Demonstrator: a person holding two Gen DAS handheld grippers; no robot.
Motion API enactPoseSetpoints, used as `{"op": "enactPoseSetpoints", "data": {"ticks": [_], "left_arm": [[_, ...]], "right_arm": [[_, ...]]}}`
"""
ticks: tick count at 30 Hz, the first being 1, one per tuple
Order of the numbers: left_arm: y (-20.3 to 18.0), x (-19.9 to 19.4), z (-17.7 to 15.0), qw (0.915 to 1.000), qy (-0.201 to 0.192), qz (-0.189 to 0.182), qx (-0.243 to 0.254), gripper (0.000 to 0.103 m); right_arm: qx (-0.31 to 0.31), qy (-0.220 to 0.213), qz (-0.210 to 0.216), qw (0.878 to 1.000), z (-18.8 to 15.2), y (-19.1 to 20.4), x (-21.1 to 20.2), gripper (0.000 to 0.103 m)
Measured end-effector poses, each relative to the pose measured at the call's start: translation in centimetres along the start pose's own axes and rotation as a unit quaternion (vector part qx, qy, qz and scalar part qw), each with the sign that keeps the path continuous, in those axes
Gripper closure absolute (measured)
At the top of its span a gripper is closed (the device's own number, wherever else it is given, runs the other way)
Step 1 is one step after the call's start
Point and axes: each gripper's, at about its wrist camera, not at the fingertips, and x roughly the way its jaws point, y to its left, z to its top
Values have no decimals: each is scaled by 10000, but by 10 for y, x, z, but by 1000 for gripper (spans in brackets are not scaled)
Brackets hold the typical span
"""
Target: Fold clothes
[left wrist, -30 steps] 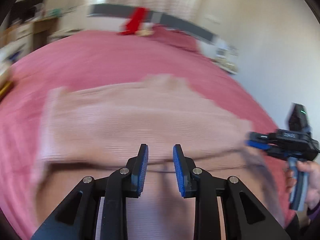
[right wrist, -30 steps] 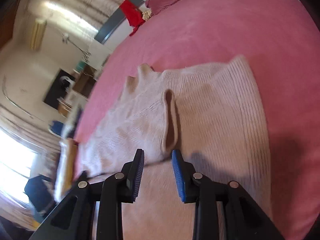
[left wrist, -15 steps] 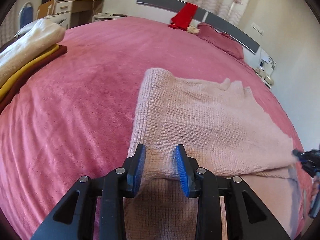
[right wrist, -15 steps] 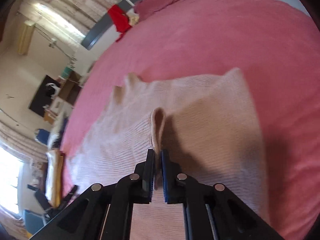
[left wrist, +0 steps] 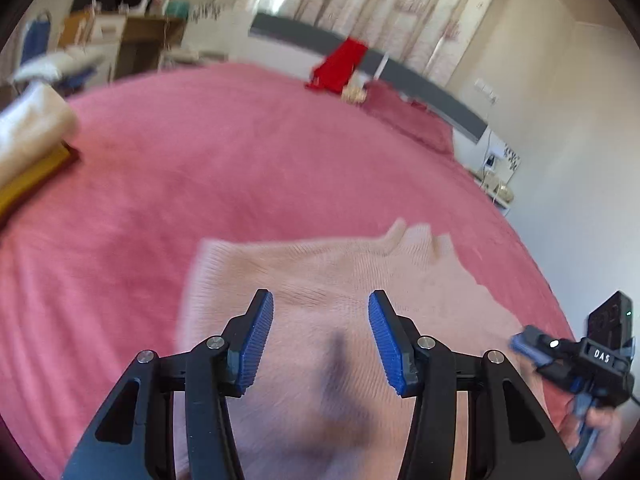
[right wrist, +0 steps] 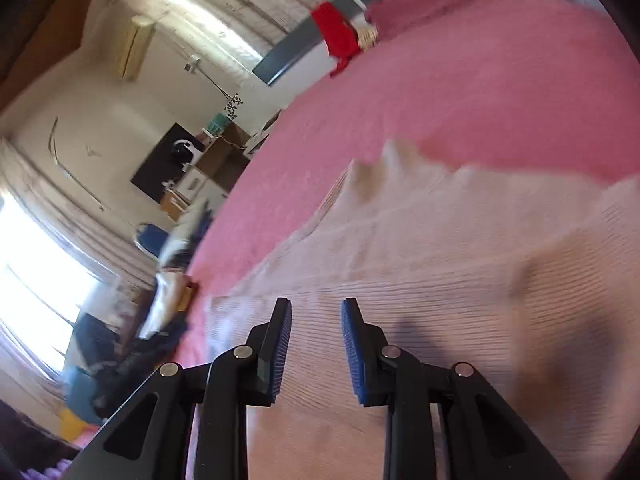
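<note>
Pale pink knit sweater [left wrist: 320,280] lies flat on the pink bedspread [left wrist: 200,160], lower centre in both wrist views, collar end toward 1 o'clock in the left view

Left gripper [left wrist: 321,336]: jaws spread, have just been opening, nothing between the blue pads [left wrist: 256,344]; knit visible through the gap, pads clear of it as far as I can tell

Right gripper [right wrist: 316,344]: jaws apart with a narrower gap, also just been opening, nothing pinched; ribbed knit shows behind the gap. Same gripper shows in the left view at 4 o'clock [left wrist: 524,342], a hand [left wrist: 600,436] on its handle, over the sweater's right edge

Both frames motion-blurred

Other stuff on the bed:
- folded stack [left wrist: 28,148] at 9 o'clock in the left view, cream on top, yellow under it
- red garment [left wrist: 340,66] at 12 o'clock, draped on the grey headboard [left wrist: 432,84], small beige item just beside it, hard to tell what
- pink pillow [left wrist: 404,120] at 1 o'clock, well apart from the sweater

Curtains [left wrist: 360,8] behind the headboard, wooden desk [left wrist: 140,40] at 11 o'clock
</note>
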Motion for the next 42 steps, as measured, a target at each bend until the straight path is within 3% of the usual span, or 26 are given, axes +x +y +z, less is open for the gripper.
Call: {"op": "enactPoseSetpoints", "data": {"ticks": [2,4,5,9,11,12,14,17,19,21,23,26,29,34,39,40,42], "left_arm": [[4,28,-3,9989,367,251,-161,51],[11,34,-9,9992,278,244,-155,51],[11,32,-11,9996,189,214,-21,51],[8,27,-18,9988,159,101,452,51],[4,21,-10,9987,250,98,426,51],[0,17,-4,9984,257,123,490,51],[-12,10,7,9972,209,-4,722,49],[-35,20,32,9932,430,-353,1027,25],[-54,45,51,9902,671,-441,1143,24],[-68,72,68,9879,888,-463,1186,24],[-80,101,83,9865,1043,-431,1187,24],[-98,140,97,9830,1241,-655,1182,24],[-114,169,101,9740,1544,-735,1484,24],[-122,200,99,9587,2055,-1049,1664,24],[-129,213,98,9507,2202,-1479,1607,24],[-130,214,98,9495,2187,-1522,1655,25],[-133,217,97,9483,2188,-1416,1809,56]], "right_arm": [[654,342,97,9972,-4,-14,38,77],[993,518,-318,9932,-8,-33,57,87],[1149,348,-340,9922,-8,-43,52,95],[2040,-539,-472,9764,-10,-97,1,101],[2383,-642,-375,9683,-11,-112,-20,98],[2458,-620,-309,9669,-10,-115,-29,87],[2063,-496,-274,9769,2,-107,-37,76],[1071,-256,-150,9938,36,-90,-45,73],[362,56,-292,9989,68,-76,-32,71],[-500,537,-646,9952,94,-51,1,68],[-1294,928,-1076,9814,110,-39,30,68],[-1423,1031,-1287,9760,133,-51,50,67],[-1003,1234,-1108,9810,157,-77,74,67],[-692,1724,-624,9806,172,-104,98,67],[-168,1803,99,9834,175,-121,110,69],[-277,1898,79,9814,172,-120,114,71],[-507,2078,13,9769,167,-116,121,87]]}}
